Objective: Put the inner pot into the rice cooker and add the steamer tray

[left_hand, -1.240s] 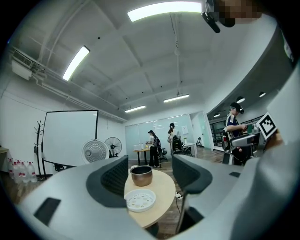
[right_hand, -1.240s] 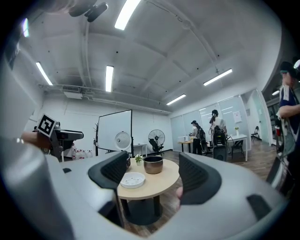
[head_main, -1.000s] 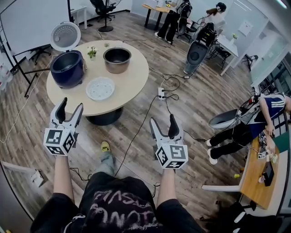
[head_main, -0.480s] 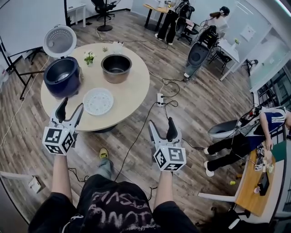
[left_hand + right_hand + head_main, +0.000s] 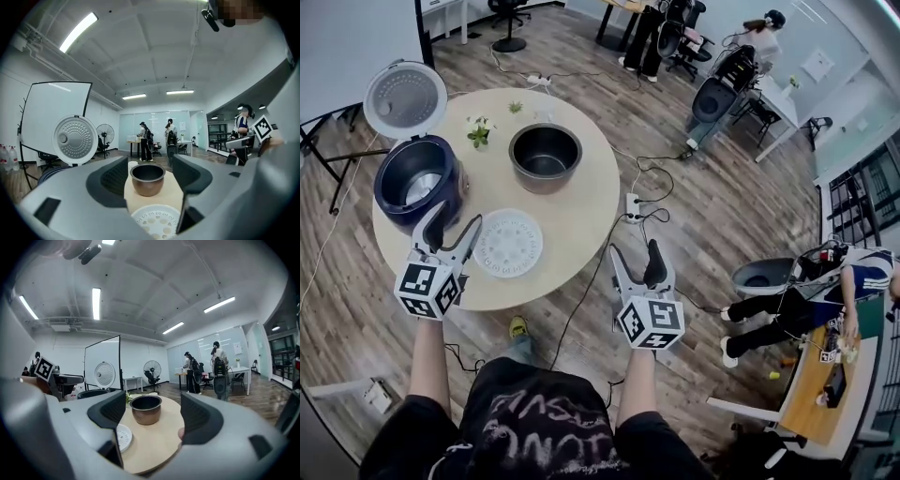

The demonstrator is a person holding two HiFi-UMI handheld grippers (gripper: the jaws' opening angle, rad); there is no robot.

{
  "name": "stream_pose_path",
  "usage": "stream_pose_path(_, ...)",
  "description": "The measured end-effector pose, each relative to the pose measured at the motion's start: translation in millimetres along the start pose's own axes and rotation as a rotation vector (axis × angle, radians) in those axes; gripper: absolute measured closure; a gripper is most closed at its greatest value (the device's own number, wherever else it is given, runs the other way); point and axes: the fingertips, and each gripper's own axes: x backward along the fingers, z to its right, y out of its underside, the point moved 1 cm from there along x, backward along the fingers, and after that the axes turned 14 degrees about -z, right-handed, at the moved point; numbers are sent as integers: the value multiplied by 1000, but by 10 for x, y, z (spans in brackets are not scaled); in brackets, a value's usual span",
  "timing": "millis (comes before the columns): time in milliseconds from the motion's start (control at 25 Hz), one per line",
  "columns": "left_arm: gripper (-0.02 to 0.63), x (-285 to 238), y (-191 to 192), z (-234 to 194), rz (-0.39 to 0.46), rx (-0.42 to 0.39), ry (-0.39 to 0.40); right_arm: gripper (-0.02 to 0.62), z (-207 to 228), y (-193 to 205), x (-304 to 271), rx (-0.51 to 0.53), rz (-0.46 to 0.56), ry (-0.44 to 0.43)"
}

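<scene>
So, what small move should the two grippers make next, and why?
Probably reach both forward to the round metal inner pot. It stands on the round wooden table, apart from the dark blue rice cooker, whose lid is up. The left gripper and the right gripper are open, hold nothing, and hover short of the pot.

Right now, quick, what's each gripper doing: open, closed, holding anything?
Left gripper: open, holding nothing.
Right gripper: open, holding nothing.
</scene>
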Motion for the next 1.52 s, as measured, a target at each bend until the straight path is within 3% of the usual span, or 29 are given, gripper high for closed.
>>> stream_pose_path(240, 310, -600, -97, -359, -20, 7, 59, 233, -120, -155, -691, 6, -38, 18)
stream_pose_path(560, 310, -1071, -114, -574, -51, 36, 83, 233, -69, -255, -1159, -2, -75, 32)
stream_pose_path(840, 310, -1460, -107, -652, -93, 51, 56, 233, 126, -298, -1596, -4, -103, 10)
stream_pose_path(1360, 310, -2424, -62, -784, -194, 58, -18, 239, 454, -212, -2691, -55, -219, -105)
stream_pose_path(1520, 310, -2665, 91, -850, -227, 116, -17, 239, 484, -127, -2960, -75, -252, -122)
